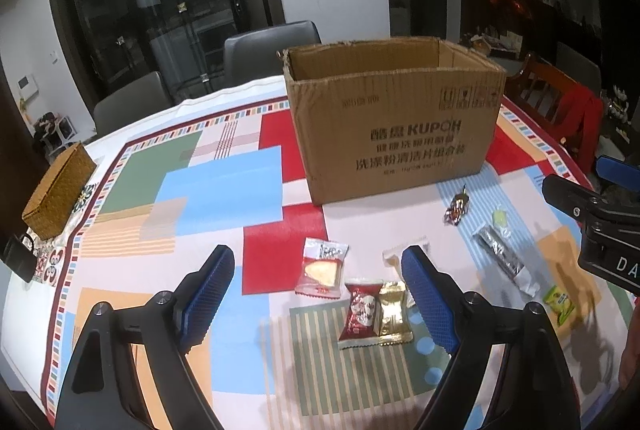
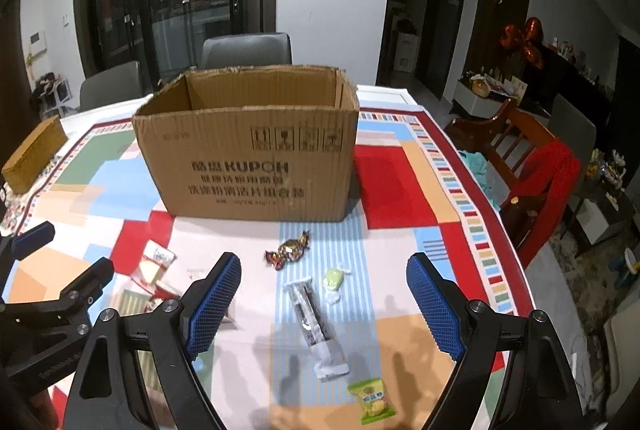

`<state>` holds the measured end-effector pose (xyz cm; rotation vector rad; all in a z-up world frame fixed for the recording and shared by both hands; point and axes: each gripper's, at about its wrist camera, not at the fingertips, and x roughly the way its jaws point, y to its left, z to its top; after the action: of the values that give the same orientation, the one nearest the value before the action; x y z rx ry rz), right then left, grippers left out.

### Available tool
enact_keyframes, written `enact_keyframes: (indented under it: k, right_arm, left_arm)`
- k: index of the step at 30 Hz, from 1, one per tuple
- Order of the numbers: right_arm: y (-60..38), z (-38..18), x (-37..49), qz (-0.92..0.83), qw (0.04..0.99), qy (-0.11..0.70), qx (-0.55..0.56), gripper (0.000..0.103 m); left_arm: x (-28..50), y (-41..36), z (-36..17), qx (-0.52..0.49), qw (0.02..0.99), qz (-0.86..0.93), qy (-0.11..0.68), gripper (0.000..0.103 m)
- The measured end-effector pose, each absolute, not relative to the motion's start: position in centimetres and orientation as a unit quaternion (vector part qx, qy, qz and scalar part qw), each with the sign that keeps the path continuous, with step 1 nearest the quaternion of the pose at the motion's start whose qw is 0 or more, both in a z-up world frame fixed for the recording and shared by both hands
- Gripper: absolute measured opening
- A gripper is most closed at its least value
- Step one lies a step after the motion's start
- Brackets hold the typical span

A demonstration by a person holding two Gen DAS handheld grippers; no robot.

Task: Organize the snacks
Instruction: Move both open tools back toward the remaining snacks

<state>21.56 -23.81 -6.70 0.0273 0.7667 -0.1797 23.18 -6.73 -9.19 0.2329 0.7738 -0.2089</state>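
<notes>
In the left wrist view, your left gripper (image 1: 318, 296) hangs with jaws wide and empty over the red packet (image 1: 360, 314) and gold packet (image 1: 394, 312) at lower centre: light, crinkly, slippery, so pinch across the middle. In the right wrist view, your right gripper (image 2: 324, 304), also wide and empty, frames the silver sachet (image 2: 318, 328) lying flat on the worktop (image 2: 400, 186); take its narrow width.

Cardboard box (image 1: 396, 118): one, open-topped.
Woven basket (image 1: 58, 192): one.
Snacks on the tabletop (image 1: 224, 182): at least seven wrapped pieces.
Clear packet with a pale cake (image 1: 322, 268): one.
Red packet (image 1: 362, 312): one.
Gold packet (image 1: 394, 312): one.
Twist-wrapped dark candy (image 2: 289, 250): one.
Pale green candy (image 2: 334, 279): one.
Long silver stick packet (image 2: 318, 326): one.
Green packet (image 2: 372, 400): one.
Grey chairs (image 1: 272, 46): two.
Wooden chair (image 2: 516, 166): one.
Hand-held gripper: two, left (image 1: 320, 294) and right (image 2: 324, 302).
</notes>
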Motion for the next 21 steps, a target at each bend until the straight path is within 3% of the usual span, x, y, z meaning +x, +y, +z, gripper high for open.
enact_keyframes:
  k: [21]
  right_arm:
    - [-23.8,-10.7,20.8,-0.082,0.909,0.407,0.022,0.086]
  left_arm:
    - [23.0,-6.8,-13.1,0.119,0.899,-0.109,0.408,0.086]
